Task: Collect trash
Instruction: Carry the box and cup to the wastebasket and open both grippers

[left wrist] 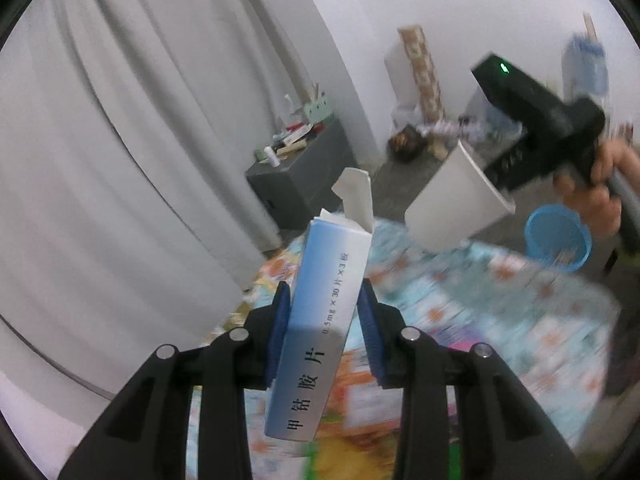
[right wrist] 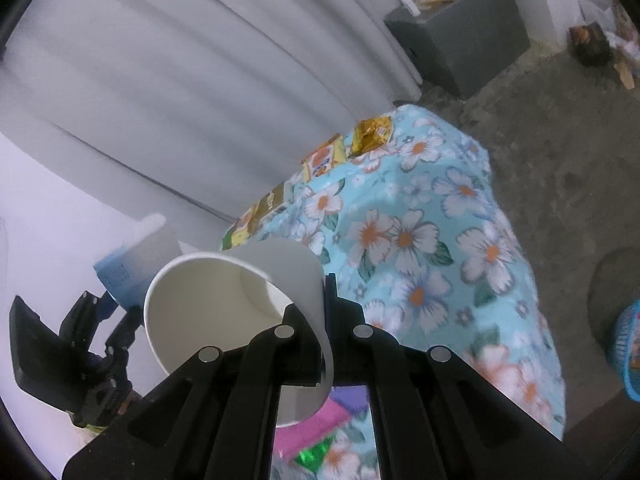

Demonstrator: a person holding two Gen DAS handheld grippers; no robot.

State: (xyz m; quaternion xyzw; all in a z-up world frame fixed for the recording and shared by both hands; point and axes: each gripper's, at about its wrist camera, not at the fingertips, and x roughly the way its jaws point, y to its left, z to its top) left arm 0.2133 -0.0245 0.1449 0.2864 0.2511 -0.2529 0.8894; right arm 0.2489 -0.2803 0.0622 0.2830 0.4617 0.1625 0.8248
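My left gripper [left wrist: 324, 292] is shut on a blue and white medicine box [left wrist: 320, 320], its blue pads pressing both long sides; the box's top flap stands open. In the right wrist view my right gripper [right wrist: 316, 304] is shut on the wall of a white paper cup [right wrist: 224, 292], one finger inside the rim, the cup tilted with its mouth toward the camera. The left wrist view shows that cup [left wrist: 452, 208] in the right gripper [left wrist: 500, 184], held by a hand, above the flowered tablecloth [left wrist: 500, 320]. The left gripper [right wrist: 108, 308] with the box [right wrist: 120, 272] shows at the left.
A blue basket [left wrist: 558, 238] stands on the floor past the table, also at the right edge [right wrist: 628, 344]. Gold and yellow packets [right wrist: 370, 134] lie at the cloth's far edge, pink and green wrappers [right wrist: 316, 420] below the cup. A grey cabinet [right wrist: 460, 36] and pale curtain stand behind.
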